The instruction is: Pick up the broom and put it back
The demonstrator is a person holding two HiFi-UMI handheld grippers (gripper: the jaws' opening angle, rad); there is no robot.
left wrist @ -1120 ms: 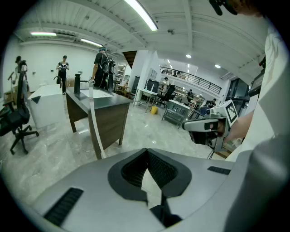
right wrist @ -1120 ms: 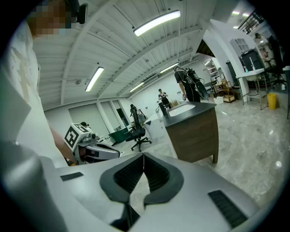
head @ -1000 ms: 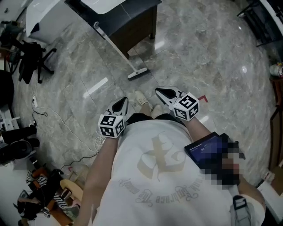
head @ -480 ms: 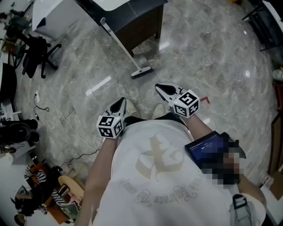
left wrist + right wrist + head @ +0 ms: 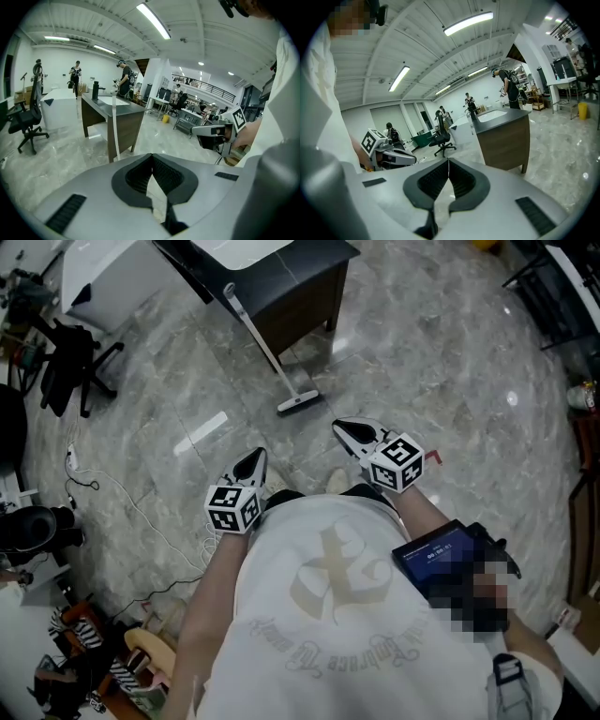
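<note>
nothing done yet: white long-handled broom (image 5: pixel 297 403) leans on dark counter (image 5: pixel 298 298), untouched; left gripper (image 5: pixel 256 460) and right gripper (image 5: pixel 343 430) jaws pressed together, empty.

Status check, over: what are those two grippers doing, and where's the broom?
Left gripper shut, empty. Right gripper shut, empty. Broom ahead, leaning on desk, head on floor, untouched. Nothing in the way.

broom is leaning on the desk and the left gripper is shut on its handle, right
No. The broom does lean on the desk, but the left gripper is shut on nothing, well short of the handle; the left gripper view shows its jaws together and empty.
</note>
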